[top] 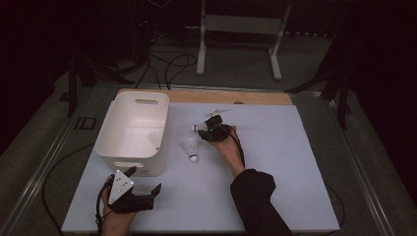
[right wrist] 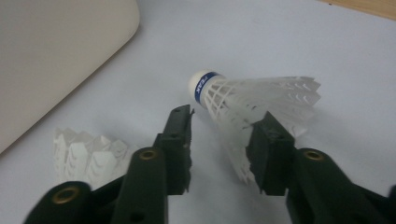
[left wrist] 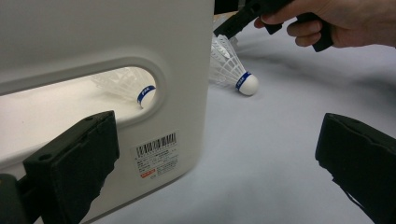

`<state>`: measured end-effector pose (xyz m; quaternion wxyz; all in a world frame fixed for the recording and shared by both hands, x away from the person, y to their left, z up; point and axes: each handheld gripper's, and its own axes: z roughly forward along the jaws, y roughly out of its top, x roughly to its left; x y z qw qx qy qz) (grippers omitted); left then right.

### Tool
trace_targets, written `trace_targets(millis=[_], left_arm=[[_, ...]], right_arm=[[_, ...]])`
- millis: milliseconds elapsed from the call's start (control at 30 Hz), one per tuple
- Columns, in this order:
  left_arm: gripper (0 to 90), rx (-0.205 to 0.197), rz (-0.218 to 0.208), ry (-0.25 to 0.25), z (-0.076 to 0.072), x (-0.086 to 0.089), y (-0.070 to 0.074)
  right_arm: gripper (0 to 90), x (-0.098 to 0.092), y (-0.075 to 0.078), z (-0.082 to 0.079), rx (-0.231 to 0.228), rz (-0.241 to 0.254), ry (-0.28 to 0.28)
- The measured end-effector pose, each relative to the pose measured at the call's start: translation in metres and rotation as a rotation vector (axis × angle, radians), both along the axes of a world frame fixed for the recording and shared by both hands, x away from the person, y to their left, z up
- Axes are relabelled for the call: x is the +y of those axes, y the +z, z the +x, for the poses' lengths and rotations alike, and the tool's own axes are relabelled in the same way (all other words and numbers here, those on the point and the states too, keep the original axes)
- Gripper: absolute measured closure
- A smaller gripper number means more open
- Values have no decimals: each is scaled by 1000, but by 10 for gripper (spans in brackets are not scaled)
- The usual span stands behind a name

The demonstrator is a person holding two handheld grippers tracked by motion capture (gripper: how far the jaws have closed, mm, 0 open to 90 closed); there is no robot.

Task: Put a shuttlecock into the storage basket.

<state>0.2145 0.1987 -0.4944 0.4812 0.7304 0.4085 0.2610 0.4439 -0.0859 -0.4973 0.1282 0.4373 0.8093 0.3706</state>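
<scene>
Pick-up step: the right hand-held gripper, centre frame, straddles a shuttlecock, its jaws not yet pressing. The left hand-held gripper waits open. Next, likely: close, then carry to the bin.

A white sheet covered the table, a wooden strip along its far edge. Beyond stood a white frame amid floor cables.

A white feathered shuttlecock with a blue-banded cork lies on its side at centre frame, cork pointing upper left.
</scene>
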Motion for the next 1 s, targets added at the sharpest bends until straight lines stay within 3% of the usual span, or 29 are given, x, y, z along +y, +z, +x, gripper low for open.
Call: trace_targets(millis=[200,467,1000], left_arm=[[1,-1,2,-1,0,0,0],[1,0,0,-1,0,0,0],[1,0,2,-1,0,0,0]], right_arm=[[757,1,-2,2,2,-1,-6],[889,5,-1,-1,-14,1,34],[894,10,9,-9,-77,-41,64]])
